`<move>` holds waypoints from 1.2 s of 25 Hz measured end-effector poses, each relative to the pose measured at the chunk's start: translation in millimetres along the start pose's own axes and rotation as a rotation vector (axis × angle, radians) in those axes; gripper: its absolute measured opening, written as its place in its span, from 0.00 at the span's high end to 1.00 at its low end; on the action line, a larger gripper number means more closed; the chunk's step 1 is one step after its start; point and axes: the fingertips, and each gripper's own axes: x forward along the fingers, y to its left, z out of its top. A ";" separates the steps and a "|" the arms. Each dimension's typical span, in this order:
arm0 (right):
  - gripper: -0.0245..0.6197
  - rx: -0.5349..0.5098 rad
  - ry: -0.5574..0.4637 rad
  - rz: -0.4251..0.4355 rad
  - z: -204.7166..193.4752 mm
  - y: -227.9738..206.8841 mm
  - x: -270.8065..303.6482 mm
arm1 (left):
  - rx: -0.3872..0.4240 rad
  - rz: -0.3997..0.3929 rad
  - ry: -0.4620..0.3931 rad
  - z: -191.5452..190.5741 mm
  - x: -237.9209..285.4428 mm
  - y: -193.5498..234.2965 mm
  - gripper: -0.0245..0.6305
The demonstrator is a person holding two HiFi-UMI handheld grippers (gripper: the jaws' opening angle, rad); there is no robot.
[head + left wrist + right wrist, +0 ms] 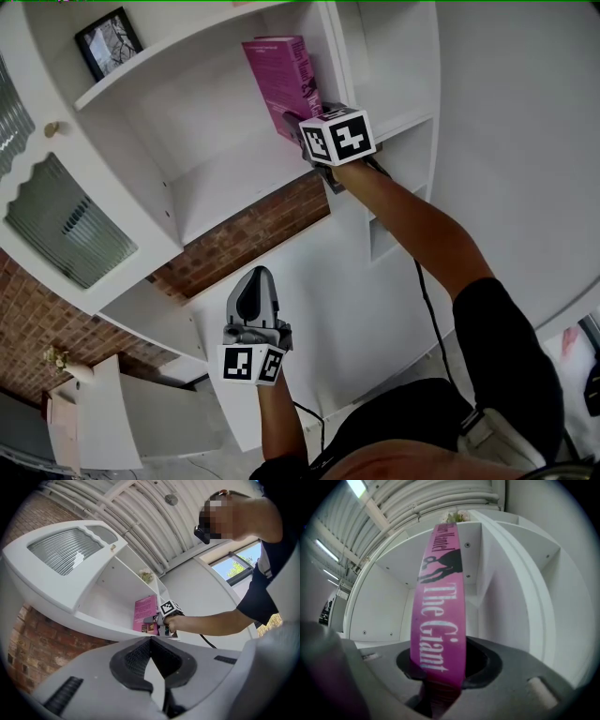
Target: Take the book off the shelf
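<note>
Book (pixel 281 75) contact is made by one gripper only. Nearest, the left gripper (pixel 259 279) hangs below the shelf (pixel 234 183), well apart from it, fingers clenched together on nothing. Farther up, the right gripper (pixel 302 129) fingers grasp the lower spine of the pink book, which stands upright at the shelf's right end. Beyond, a framed picture (pixel 107 41) stands on the board above the shelf.

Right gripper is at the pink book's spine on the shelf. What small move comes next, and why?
Probably pull the right gripper straight back, sliding the pink book off the shelf. Its jaws appear closed on the spine, the book stands upright on the shelf, and the left gripper hangs shut, farther off.
</note>
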 end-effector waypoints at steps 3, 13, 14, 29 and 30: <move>0.74 0.003 -0.050 0.041 7.5 5.5 -23.9 | 0.002 0.000 -0.005 3.0 1.5 -6.1 0.96; 0.74 -0.009 -0.214 0.173 24.4 26.7 -139.8 | 0.021 -0.010 -0.031 17.3 4.9 -33.1 0.96; 0.74 -0.016 -0.228 0.183 21.8 30.0 -151.6 | 0.025 -0.008 -0.036 18.8 4.6 -35.5 0.96; 0.74 0.059 -0.214 0.246 -105.8 70.7 -265.7 | 0.049 0.028 -0.077 26.9 -13.6 -69.6 0.96; 0.74 0.060 -0.207 0.249 -110.3 71.2 -268.0 | 0.050 0.029 -0.076 26.8 -13.6 -70.9 0.96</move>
